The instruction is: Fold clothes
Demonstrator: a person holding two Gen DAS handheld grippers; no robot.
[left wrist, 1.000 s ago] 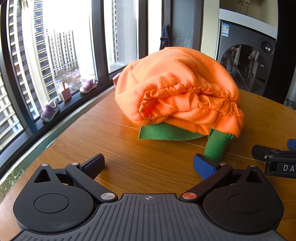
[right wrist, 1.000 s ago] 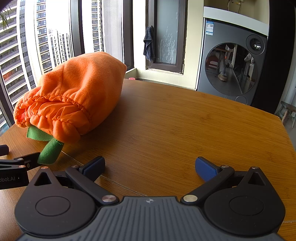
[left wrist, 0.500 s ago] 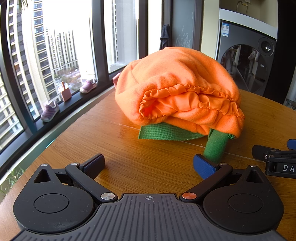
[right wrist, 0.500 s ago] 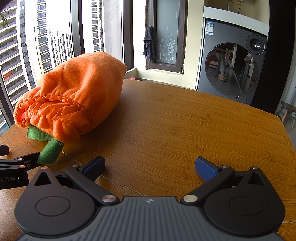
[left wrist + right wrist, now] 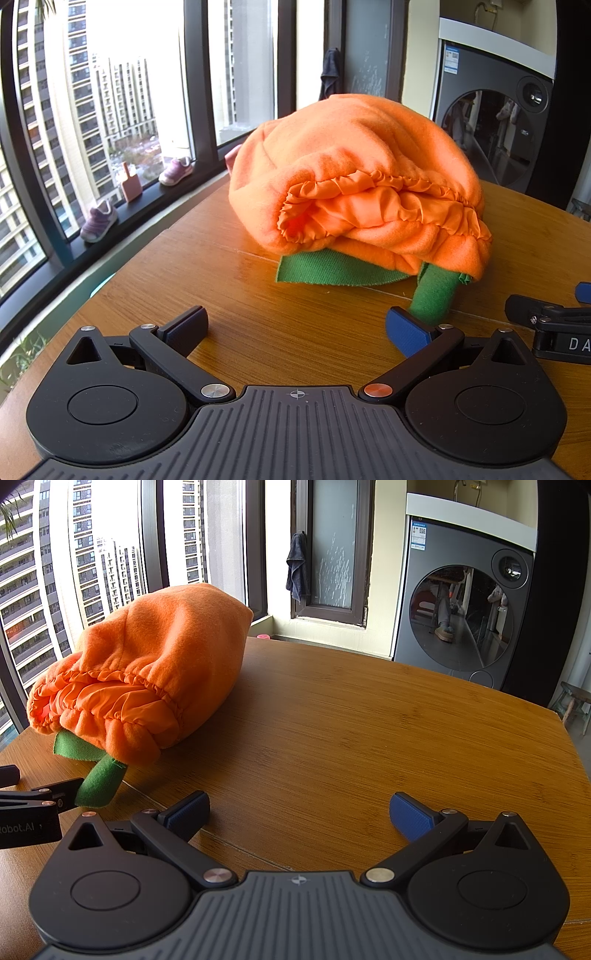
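Nothing has moved since the earlier frames: both grippers and the garment hold the same positions. Left gripper (image 5: 297,326) rests low over the wooden table (image 5: 369,731) with its jaws spread wide and released, holding nothing; right gripper (image 5: 299,812) is in the same condition, jaws released and empty. Bare tabletop lies between each pair of fingers. To the right of the garment, in the right wrist view, the table surface extends unobstructed to its curved far edge and right-hand edge. On the left, the table edge runs close beside the window (image 5: 122,110), where small shoes (image 5: 98,221) sit on the sill. A washing machine (image 5: 465,613) stands beyond the far table edge. The orange garment (image 5: 354,181) lies on the table ahead of the left gripper, apart from its jaws; in the right wrist view it (image 5: 147,672) lies ahead and to the left of the right gripper, well clear of it. A green strap (image 5: 432,295) projects from beneath the garment and ends just beside the right-hand finger of the left gripper; contact cannot be confirmed. The garment is a rounded fleece bundle with a gathered, ruffled opening facing the grippers, shiny orange lining visible inside, and a flat green fabric piece (image 5: 332,269) under its front edge.
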